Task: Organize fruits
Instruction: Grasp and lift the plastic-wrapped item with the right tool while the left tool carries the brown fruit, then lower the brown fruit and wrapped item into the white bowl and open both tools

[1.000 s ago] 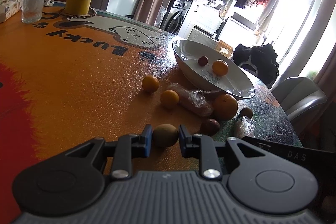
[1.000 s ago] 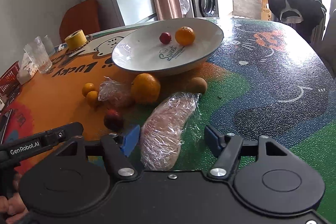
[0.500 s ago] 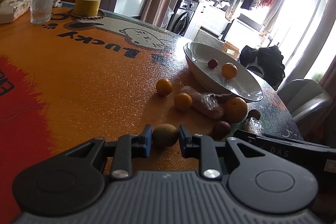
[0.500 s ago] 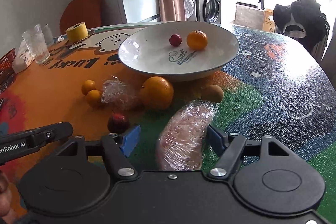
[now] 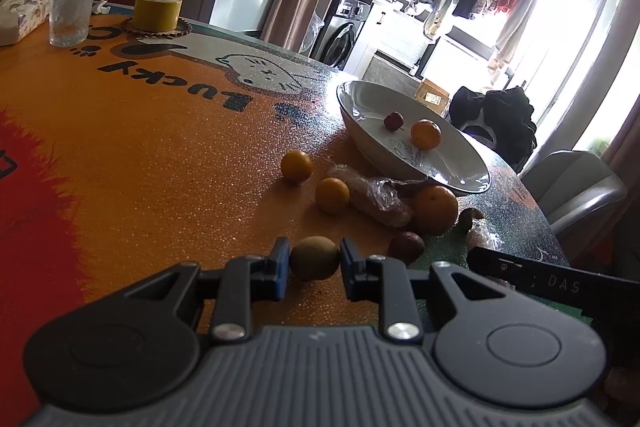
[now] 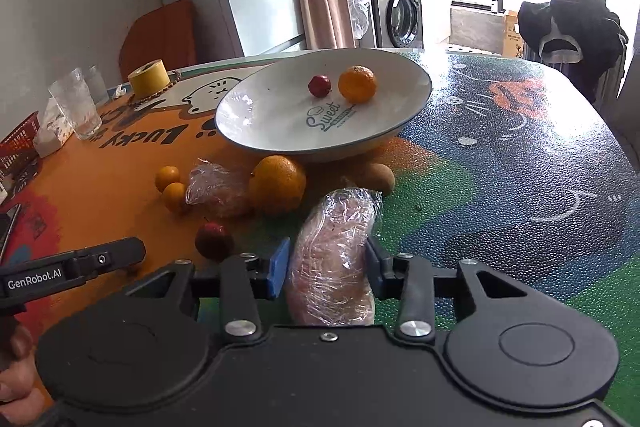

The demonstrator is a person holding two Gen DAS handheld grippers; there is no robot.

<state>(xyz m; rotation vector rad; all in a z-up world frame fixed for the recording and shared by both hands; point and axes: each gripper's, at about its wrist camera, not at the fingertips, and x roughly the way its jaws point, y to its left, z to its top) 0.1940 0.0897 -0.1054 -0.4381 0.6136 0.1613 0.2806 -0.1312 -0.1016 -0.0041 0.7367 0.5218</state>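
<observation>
While a brown kiwi [image 5: 314, 257] is sitting between its two blue pads, the left gripper [image 5: 312, 265] is squeezing it tight from both sides. This gripper is pointing low and flat across the orange table [image 5: 140, 155]. The white bowl [image 5: 372, 147] is lying at about 1 o'clock from the kiwi. A small red fruit [image 5: 393, 121] and an orange [image 5: 426, 134] are resting inside the bowl.

The right gripper [image 6: 326, 263] is closing around a wrapped fruit [image 6: 332, 259]. Its pads are sitting right against the plastic wrap on both sides, so it seems to be holding it. This gripper is also pointing flat over the table, toward the bowl at 12 o'clock.

A big orange [image 6: 277, 184] is lying at 11 o'clock from the wrapped fruit, just beside another wrapped bundle [image 6: 218, 193]. Two small oranges [image 6: 173, 187] are sitting near that bundle at 10 o'clock. A dark red fruit [image 6: 214, 241] is lying near the right gripper's left pad. Another kiwi [image 6: 378, 178] is sitting at 12 o'clock, close under the bowl's edge.
</observation>
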